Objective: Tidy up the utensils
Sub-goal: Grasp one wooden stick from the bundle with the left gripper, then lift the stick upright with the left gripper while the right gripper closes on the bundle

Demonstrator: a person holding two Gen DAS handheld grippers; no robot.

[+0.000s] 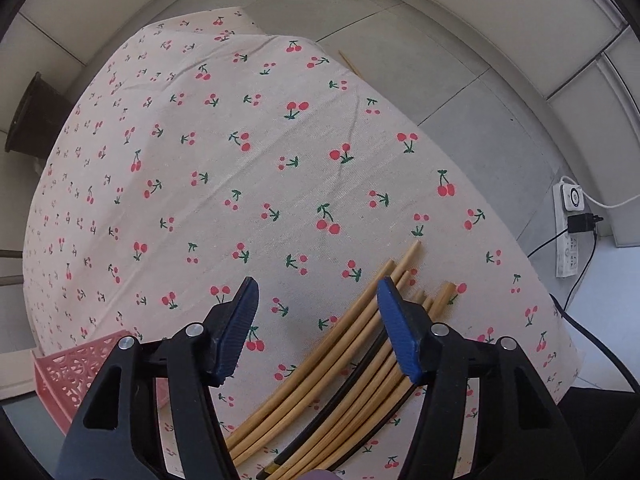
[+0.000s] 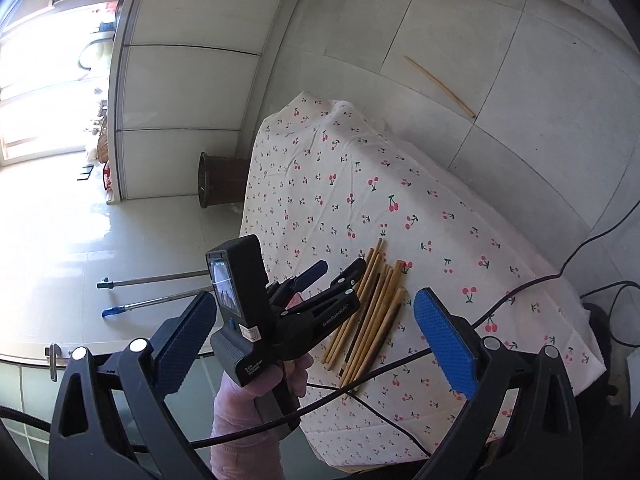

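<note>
A pile of several bamboo chopsticks [image 1: 348,344], with a dark one [image 1: 340,396] among them, lies on the cherry-print tablecloth [image 1: 224,152]. My left gripper [image 1: 316,328] is open and empty, hovering just above the pile's near end. The pile also shows in the right wrist view [image 2: 372,308], with the left gripper [image 2: 332,272] at its left edge. My right gripper [image 2: 316,340] is open and empty, held well back from the table. A pink slotted basket [image 1: 76,372] sits at the table's near left corner.
One stray chopstick [image 2: 440,86] lies on the grey floor beyond the table. A dark bin [image 2: 218,180] stands by the table's far left. A power strip [image 1: 568,224] with cables lies on the floor at right. Cables [image 2: 400,364] cross the table's near edge.
</note>
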